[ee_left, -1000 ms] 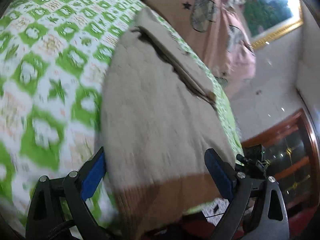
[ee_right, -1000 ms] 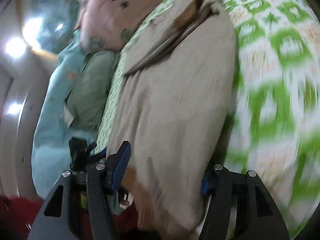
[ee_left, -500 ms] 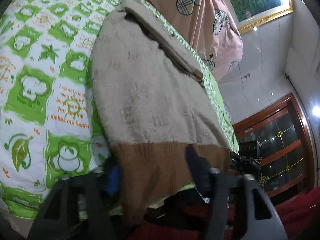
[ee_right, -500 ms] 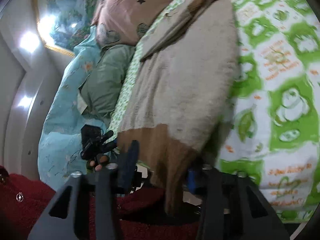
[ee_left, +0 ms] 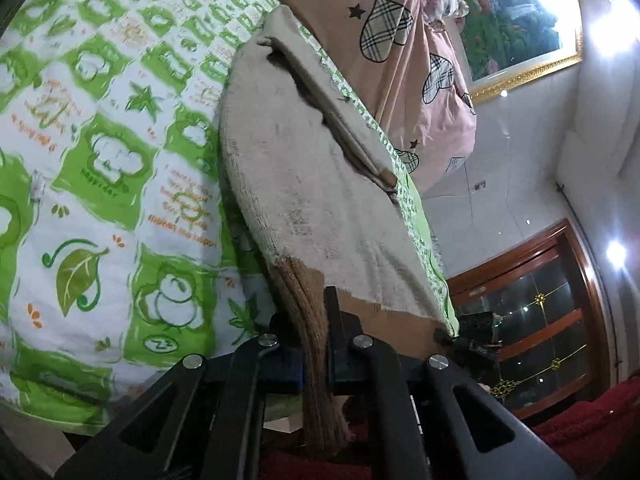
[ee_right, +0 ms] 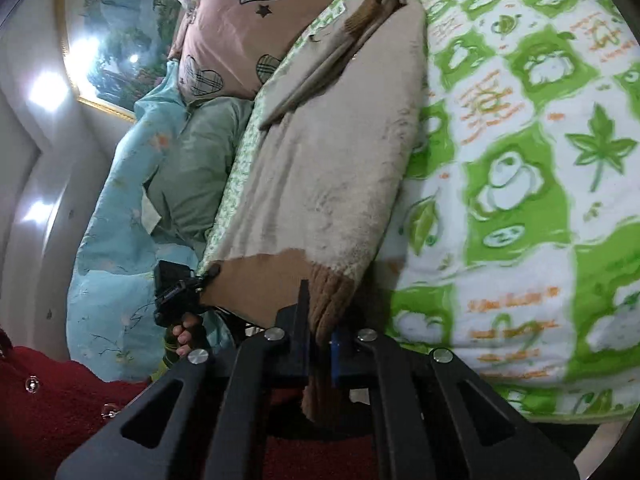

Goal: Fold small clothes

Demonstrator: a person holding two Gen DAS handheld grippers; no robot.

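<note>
A small beige knit sweater (ee_left: pixel 320 184) with a brown ribbed hem lies lengthwise on the green-and-white patterned bedspread (ee_left: pixel 100 160), its sleeve folded across the far part. My left gripper (ee_left: pixel 314 344) is shut on the brown hem (ee_left: pixel 304 300) at one corner. In the right wrist view the same sweater (ee_right: pixel 328 168) stretches away, and my right gripper (ee_right: pixel 320 332) is shut on the other corner of the hem (ee_right: pixel 332 296). The hem is lifted slightly and pulled taut between both grippers at the bed's near edge.
A pink quilt with plaid hearts (ee_left: pixel 392 40) is piled at the bed's far end. A teal blanket and green pillow (ee_right: pixel 160 168) lie beside the sweater. A wooden glass cabinet (ee_left: pixel 540 312) and a framed painting (ee_left: pixel 516 12) stand beyond the bed. Red cloth (ee_right: pixel 60 392) is below.
Both grippers were open around the hem a second ago. They have closed on the brown hem corners and lifted it slightly.
</note>
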